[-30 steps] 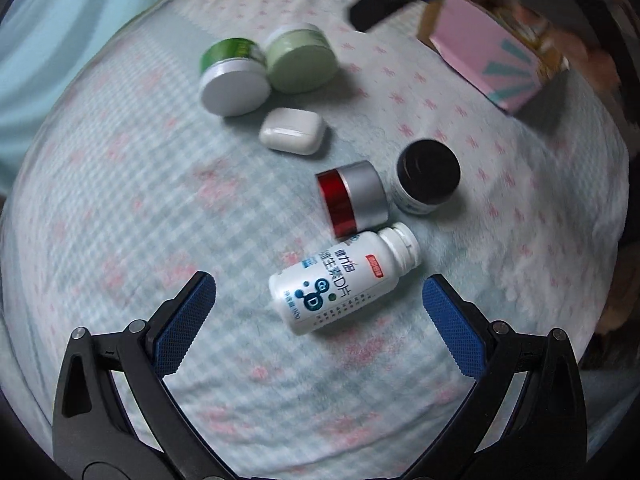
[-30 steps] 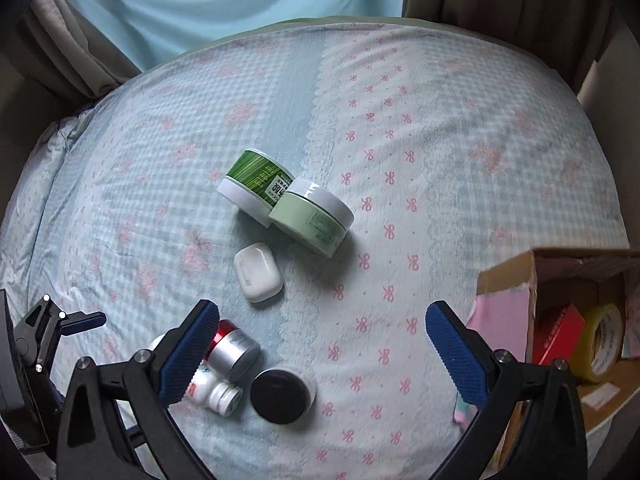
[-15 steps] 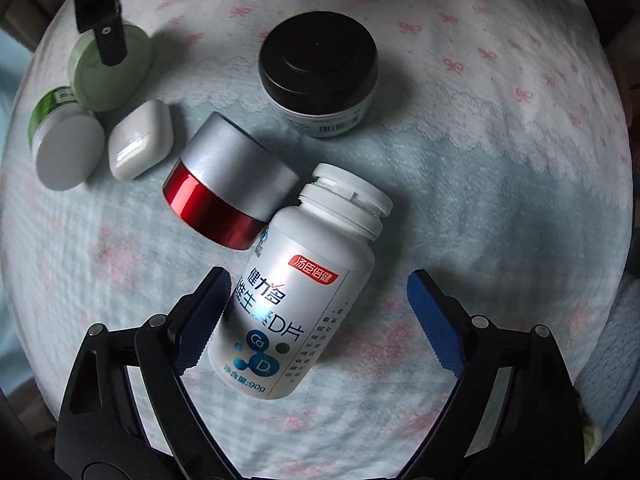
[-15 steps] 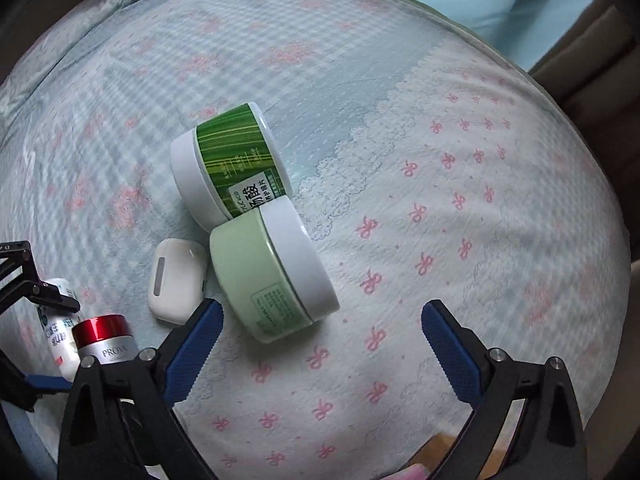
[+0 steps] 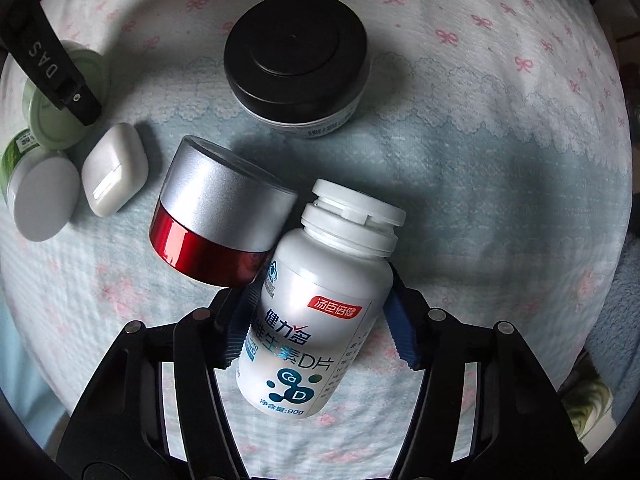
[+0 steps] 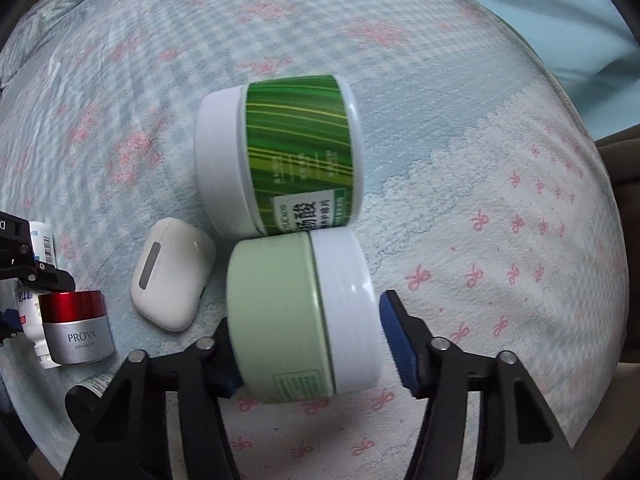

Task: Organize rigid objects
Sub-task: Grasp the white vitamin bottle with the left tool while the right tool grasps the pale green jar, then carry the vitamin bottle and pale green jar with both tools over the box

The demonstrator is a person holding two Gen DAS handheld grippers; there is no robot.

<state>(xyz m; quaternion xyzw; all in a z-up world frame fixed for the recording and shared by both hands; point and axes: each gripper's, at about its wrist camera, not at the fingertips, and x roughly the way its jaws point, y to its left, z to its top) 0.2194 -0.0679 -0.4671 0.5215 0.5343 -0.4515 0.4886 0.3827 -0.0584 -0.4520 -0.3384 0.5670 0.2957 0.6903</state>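
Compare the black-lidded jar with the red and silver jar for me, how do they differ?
The black-lidded jar stands upright on the bedspread; the red and silver jar lies tipped on its side. The black-lidded jar is wide and squat with a pale body, the red and silver jar taller and metallic. The red and silver jar touches the white pill bottle; the black-lidded jar stands apart. Both are round and closed.
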